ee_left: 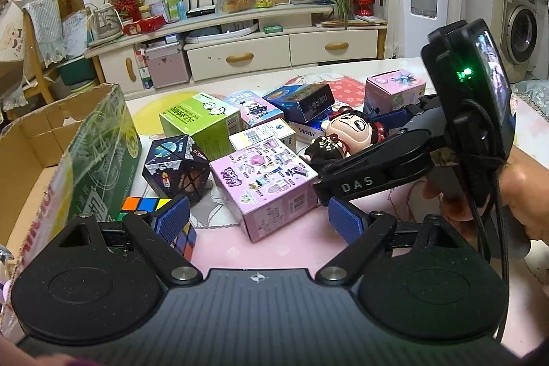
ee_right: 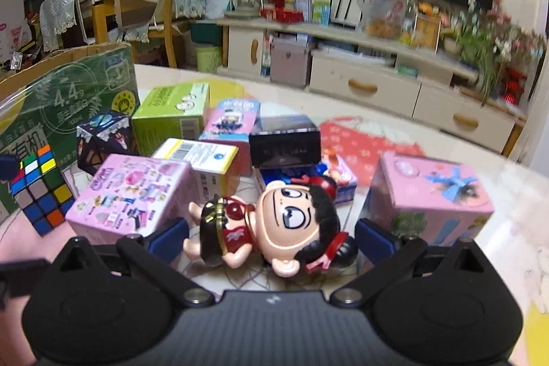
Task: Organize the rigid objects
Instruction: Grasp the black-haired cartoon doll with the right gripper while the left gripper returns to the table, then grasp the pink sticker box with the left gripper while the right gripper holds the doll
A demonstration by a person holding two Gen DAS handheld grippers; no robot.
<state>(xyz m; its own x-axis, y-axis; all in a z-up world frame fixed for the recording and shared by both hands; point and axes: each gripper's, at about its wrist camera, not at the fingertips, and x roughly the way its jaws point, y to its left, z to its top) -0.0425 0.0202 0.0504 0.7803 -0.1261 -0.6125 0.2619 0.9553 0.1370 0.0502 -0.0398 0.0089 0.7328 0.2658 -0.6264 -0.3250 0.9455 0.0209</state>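
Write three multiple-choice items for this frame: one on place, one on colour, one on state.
1. Where does the doll lie?
A. In the cardboard box
B. On the table between the right claw's fingers
C. On the green carton

2. What colour are the claw pads?
A. Red
B. Blue
C. White

3. How is the left claw?
A. Shut on the puzzle cube
B. Shut on the doll
C. Open

Answers:
1 B, the doll lies flat between the fingers.
2 B, both pads show blue.
3 C, its pads stand wide apart.

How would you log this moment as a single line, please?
phase: approach | right gripper: jaws open around doll, no grip | left gripper: jaws open, empty, near pink box | carton: open at left
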